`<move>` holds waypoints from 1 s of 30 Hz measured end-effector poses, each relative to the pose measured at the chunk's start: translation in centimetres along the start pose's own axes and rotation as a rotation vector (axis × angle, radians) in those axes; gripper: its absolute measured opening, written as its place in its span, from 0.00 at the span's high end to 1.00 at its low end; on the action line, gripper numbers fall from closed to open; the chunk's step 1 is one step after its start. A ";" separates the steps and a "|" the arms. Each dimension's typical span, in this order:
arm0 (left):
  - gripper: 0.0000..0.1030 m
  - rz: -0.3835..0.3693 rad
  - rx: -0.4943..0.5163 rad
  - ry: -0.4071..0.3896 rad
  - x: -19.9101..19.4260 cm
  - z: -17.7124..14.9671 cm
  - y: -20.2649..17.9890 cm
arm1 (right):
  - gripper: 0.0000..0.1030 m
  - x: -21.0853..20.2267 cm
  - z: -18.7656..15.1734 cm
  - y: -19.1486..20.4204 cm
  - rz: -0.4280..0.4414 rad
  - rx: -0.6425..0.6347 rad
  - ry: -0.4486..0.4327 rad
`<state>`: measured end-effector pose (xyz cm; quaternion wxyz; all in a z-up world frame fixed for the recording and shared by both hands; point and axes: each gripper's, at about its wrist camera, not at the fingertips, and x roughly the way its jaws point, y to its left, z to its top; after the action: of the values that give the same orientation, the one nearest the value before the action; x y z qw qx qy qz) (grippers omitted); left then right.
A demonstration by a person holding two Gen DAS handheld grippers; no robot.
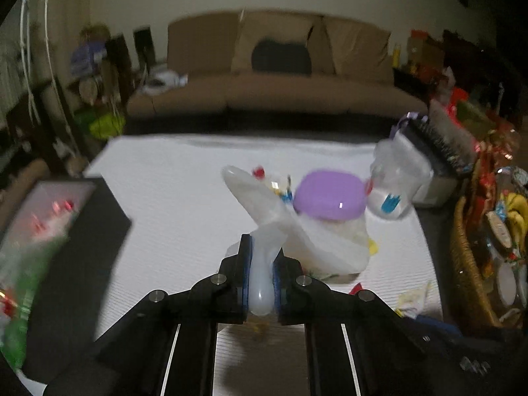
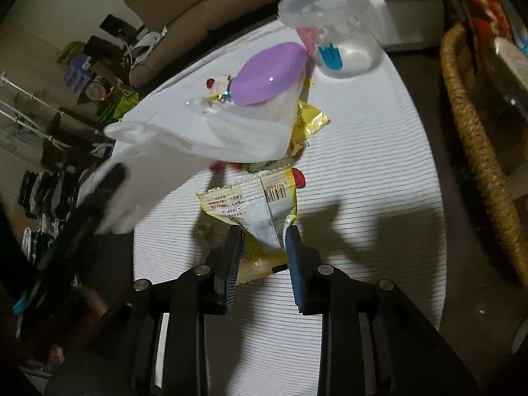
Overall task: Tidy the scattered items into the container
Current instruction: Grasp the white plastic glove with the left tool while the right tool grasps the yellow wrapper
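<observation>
Left wrist, jaws pinch plastic bag (image 1: 316,237)

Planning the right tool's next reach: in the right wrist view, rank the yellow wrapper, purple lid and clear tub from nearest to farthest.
1. Yellow crinkled snack wrapper, gripped between the pads.
2. Purple oval plastic lid, ahead, centre.
3. Clear round plastic tub, farthest, upper right.

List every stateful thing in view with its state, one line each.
left gripper: shut on the white plastic bag
white plastic bag: pinched at its edge
right gripper: shut on the yellow wrapper
yellow wrapper: crumpled, held
purple lid: on its tub
clear cup: tilted, lidded
</observation>
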<state>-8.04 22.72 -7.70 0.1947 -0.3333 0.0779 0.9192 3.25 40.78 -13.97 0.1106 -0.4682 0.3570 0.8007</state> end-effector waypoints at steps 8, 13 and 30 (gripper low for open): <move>0.91 -0.023 -0.065 -0.133 -7.2 2.3 4.7 | 0.75 -1.9 -0.3 2.3 0.043 -0.033 -0.071; 0.91 0.114 -0.010 -0.280 -11.7 3.6 6.6 | 0.75 -3.1 -0.4 4.2 0.078 -0.064 -0.128; 0.91 0.151 -0.071 -0.558 -29.1 7.2 13.9 | 0.75 -6.6 -1.2 10.5 0.318 -0.144 -0.247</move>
<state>2.49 3.12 16.67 0.1279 -0.0675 0.0136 0.9894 2.21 33.42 -3.90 -0.0079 -0.3112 0.3518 0.8828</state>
